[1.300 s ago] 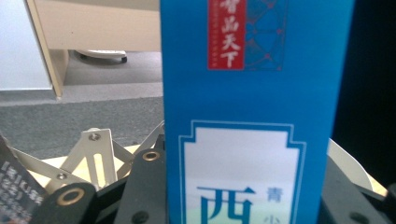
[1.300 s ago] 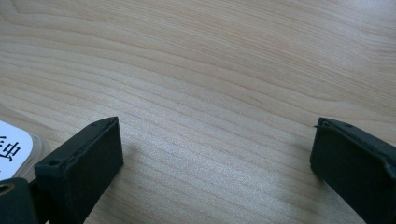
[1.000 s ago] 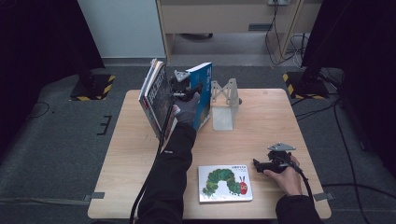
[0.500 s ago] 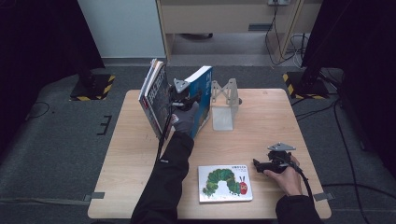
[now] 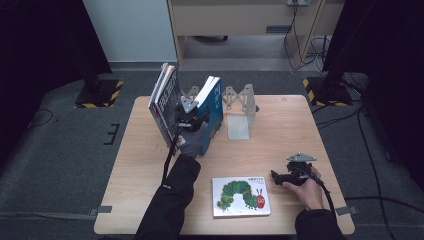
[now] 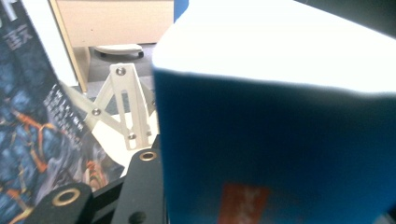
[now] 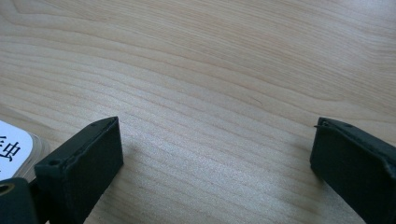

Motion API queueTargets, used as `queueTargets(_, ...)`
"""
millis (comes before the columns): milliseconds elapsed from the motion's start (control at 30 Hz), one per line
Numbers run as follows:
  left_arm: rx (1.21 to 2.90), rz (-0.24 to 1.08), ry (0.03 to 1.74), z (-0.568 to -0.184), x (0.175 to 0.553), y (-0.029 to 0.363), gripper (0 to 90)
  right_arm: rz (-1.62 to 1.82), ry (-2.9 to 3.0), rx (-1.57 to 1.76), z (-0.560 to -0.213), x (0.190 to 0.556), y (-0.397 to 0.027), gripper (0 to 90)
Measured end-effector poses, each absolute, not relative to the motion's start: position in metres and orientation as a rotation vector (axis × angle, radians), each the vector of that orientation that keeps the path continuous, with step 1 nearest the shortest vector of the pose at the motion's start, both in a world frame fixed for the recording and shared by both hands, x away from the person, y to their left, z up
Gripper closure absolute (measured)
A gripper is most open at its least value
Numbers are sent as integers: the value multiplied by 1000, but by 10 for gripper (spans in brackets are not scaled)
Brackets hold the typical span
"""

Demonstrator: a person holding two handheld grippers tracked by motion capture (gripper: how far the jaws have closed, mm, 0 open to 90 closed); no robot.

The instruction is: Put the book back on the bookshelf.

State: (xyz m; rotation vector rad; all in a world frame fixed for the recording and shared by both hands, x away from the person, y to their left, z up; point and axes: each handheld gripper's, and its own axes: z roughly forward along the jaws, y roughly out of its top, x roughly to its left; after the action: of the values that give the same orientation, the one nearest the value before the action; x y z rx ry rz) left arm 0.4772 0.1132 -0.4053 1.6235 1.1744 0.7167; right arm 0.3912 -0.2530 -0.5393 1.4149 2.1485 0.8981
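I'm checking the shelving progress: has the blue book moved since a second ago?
Yes. The blue book, held in the left gripper, has shifted left, away from the metal bookend, toward the leaning books.

Caterpillar picture book (image 5: 241, 196) lying flat, cover up, near the table's (image 5: 290, 122) front edge. One white corner of it peeking in at the lower left of the right gripper view (image 7: 11, 144).

Pale metal bookend (image 5: 239, 114) standing upright toward the back of the wooden table; riveted struts showing close in the left gripper view (image 6: 126, 109).

Dark-covered books (image 5: 164, 104) leaning together at the back left of the tabletop, tilting leftward.

Yellow-and-black striped stand feet (image 5: 99, 93) sitting on the grey floor on either side of the table.

Light wooden cabinet (image 5: 240, 17) standing beyond the table; cables (image 5: 305, 47) trailing down beside it.
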Motion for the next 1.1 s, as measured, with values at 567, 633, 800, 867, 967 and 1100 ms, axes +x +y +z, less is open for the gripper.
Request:
queueTargets(567, 1625, 717, 1068, -413, 455, 101, 566, 897, 2151, 1412, -539, 391, -253, 28)
queueTargets(633, 1624, 726, 1071, -413, 454, 99, 566, 897, 2151, 1412, -539, 391, -253, 28)
queueTargets(800, 1622, 737, 1126, -409, 458, 104, 590, 897, 2151, 1412, -539, 391, -253, 28)
queueTargets(867, 1598, 733, 1176, -408, 461, 109, 598, 897, 2151, 1413, -539, 391, -253, 28)
queueTargets(967, 1596, 740, 1189, -408, 464, 114, 607, 898, 2151, 1415, -539, 391, -253, 27)
queueTargets(1100, 1598, 726, 1186, -407, 466, 112, 606, 897, 2152, 1414, -539, 391, -253, 25)
